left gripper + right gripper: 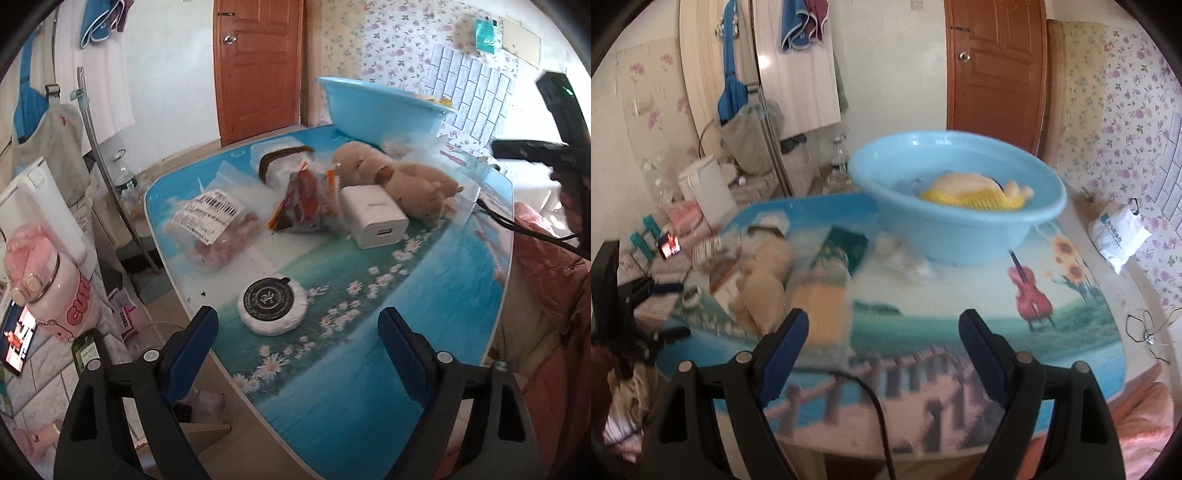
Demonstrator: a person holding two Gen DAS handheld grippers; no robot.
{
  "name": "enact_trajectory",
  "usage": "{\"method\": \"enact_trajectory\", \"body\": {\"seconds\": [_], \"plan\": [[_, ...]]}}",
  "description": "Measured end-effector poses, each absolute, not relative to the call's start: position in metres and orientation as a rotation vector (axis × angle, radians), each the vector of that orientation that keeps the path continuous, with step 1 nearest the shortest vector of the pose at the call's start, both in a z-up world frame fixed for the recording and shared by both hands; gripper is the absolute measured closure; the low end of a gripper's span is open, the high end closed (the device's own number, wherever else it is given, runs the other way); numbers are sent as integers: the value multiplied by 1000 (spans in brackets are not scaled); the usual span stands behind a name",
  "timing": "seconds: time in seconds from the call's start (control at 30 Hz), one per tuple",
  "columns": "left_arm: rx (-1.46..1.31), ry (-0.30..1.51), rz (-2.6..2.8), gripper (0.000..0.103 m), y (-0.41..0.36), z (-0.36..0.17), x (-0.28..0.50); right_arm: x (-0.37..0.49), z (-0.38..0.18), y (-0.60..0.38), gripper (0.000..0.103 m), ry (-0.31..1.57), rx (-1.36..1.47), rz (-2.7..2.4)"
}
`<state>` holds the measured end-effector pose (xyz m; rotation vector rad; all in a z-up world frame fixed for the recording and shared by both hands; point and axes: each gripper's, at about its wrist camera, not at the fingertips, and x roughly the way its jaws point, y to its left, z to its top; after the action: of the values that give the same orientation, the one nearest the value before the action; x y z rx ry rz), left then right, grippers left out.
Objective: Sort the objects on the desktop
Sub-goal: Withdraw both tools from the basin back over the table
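Note:
My left gripper (297, 322) hangs open over the near end of the picture-printed table (388, 369). A round white soap with a black label (273, 304) lies just ahead of its blue pads, untouched. Beyond it are a white charger cube (373, 218), an orange snack packet (310, 199), a clear labelled bag of pink pieces (214, 229) and a tan plush toy (402, 177). My right gripper (883, 322) is open and holds nothing, above the table (960, 369) in front of a blue basin (1027, 214) that holds a yellow-and-white item (975, 190).
The basin (384, 110) stands at the far end of the table. A clear bag with a yellow pad (820, 306) and the plush toy (764, 280) lie left of my right gripper. A black cable (875, 406) crosses the near edge. A white bag (1119, 232) lies right.

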<state>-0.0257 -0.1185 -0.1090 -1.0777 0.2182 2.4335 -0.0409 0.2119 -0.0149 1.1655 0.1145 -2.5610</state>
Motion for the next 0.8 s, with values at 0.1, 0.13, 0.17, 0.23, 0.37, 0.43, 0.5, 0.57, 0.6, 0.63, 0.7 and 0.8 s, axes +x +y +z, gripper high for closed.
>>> {"method": "enact_trajectory", "body": {"seconds": [0.1, 0.13, 0.17, 0.23, 0.37, 0.43, 0.5, 0.57, 0.6, 0.63, 0.7, 0.8], "plan": [[-1068, 224, 2428, 14, -116, -108, -26, -21, -24, 221, 19, 112, 1271, -2441], [-1064, 226, 2424, 14, -114, -108, -25, -13, -26, 225, 19, 129, 1298, -2411], [-1059, 229, 2421, 14, -112, -108, -25, -1, -28, 231, 19, 181, 1330, -2379], [-1050, 231, 2416, 14, -109, -108, -24, 17, -31, 246, 19, 261, 1382, -2336], [-1040, 225, 2421, 14, -107, -108, -24, 42, -34, 286, 19, 302, 1511, -2309], [-1039, 222, 2426, 14, -107, -109, -24, 45, -31, 299, 19, 271, 1514, -2352], [-1038, 220, 2430, 14, -106, -109, -25, 43, -24, 303, 19, 188, 1445, -2411], [-1036, 218, 2433, 14, -106, -109, -25, 35, -17, 290, 19, 170, 1344, -2450], [-1036, 219, 2433, 14, -106, -109, -25, 31, -16, 281, 19, 177, 1302, -2452], [-1037, 221, 2431, 14, -106, -109, -25, 26, -15, 272, 19, 190, 1264, -2452], [-1035, 220, 2429, 14, -106, -109, -25, 14, -16, 247, 19, 220, 1176, -2433], [-1032, 217, 2431, 16, -108, -110, -26, -4, -20, 220, 19, 182, 1128, -2408]]}}
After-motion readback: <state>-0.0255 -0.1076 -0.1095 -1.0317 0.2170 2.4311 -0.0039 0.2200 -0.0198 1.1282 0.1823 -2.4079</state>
